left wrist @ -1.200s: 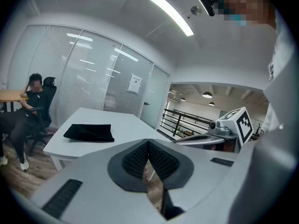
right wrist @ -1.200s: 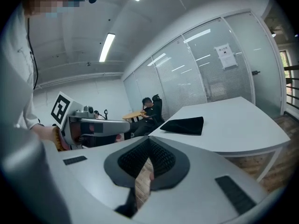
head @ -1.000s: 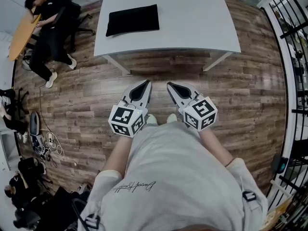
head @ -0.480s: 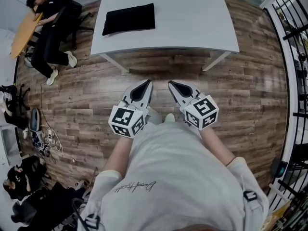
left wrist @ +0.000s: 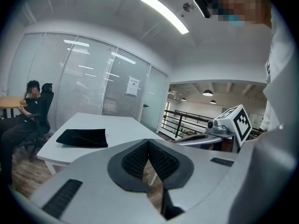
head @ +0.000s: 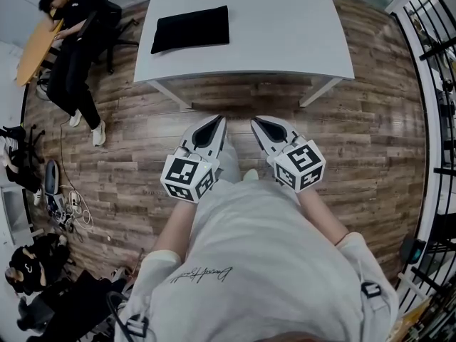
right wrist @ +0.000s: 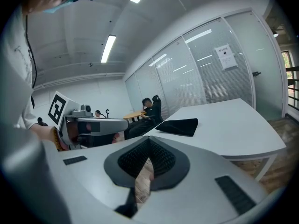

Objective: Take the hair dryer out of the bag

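Well beyond clenched, empty left claw (head: 216, 121) and right claw (head: 256, 121), black bag (head: 191, 28) on table (head: 285, 34).

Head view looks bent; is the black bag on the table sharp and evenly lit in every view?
Head view: strong fisheye bows the table edges and floorboards; black bag sharp, evenly lit. Left gripper view: dark rounded corners, glaring ceiling strip light, bag clear. Right gripper view: same dark corners, bag small but clear.

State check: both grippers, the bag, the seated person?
left gripper: jaws shut, empty, short of the table
right gripper: jaws shut, empty, short of the table
bag: lying flat on the table, untouched
seated person: in a chair, leaning on another desk
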Tool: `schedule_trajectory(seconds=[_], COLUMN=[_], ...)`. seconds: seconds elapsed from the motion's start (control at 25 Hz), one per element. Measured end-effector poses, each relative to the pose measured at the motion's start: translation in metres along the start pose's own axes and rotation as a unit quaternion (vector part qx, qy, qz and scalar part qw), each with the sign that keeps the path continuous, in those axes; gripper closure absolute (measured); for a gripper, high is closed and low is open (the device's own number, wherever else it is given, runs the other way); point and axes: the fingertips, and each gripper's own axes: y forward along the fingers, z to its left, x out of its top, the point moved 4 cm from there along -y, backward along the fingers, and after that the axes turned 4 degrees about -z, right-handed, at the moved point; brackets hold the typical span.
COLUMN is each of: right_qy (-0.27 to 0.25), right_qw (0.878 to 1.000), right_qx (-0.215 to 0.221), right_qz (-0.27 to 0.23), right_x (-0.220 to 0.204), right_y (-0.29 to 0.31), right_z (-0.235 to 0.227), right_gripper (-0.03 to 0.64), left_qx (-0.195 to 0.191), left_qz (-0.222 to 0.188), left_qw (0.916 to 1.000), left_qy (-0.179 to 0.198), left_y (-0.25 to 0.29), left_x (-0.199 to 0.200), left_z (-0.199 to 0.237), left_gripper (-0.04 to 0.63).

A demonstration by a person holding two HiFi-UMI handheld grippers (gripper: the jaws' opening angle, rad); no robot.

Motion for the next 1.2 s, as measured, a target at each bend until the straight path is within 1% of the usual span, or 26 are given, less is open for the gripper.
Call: schedule_trajectory(seconds=[0.12, 0.28, 0.4, 0.56, 0.92, 1.2], right_qy=[0.001, -0.021, -0.017, -0.025, -0.006, 0.003], right_qw=[1.0, 1.0, 1.0, 1.0, 1.0, 1.0], right_qx=[0.0, -0.001, 0.001, 0.0, -0.012, -0.018], right_qz=[-0.007, -0.01, -0.014, -0.007, 0.007, 0.009], right_x=[0.003, 0.008, 0.012, 0.019, 0.04, 0.061], right_y=[0.002, 0.008, 0.017, 0.043, 0.112, 0.17], right_z=[-0.002, -0.005, -0.012, -0.022, -0.066, -0.089], right_gripper=[0.6, 0.6, 0.6, 0.6, 0.6, 0.6], left_qx=[-0.002, -0.001, 0.002, -0.005, -0.033, -0.052], left_qz=[-0.001, -0.004, -0.003, 0.002, 0.009, 0.019], left_qw=[1.0, 1.0, 1.0, 0.9999, 0.9992, 0.9982], left_qy=[-0.001, 0.002, -0.002, -0.011, -0.02, -0.022], left_y=[0.005, 0.011, 0.019, 0.037, 0.098, 0.132], left_x=[0.002, 0.004, 0.006, 0.01, 0.027, 0.046], left_z=[0.003, 0.01, 0.021, 0.047, 0.109, 0.163], left_gripper=[0.582, 0.583, 0.583, 0.583, 0.583, 0.583])
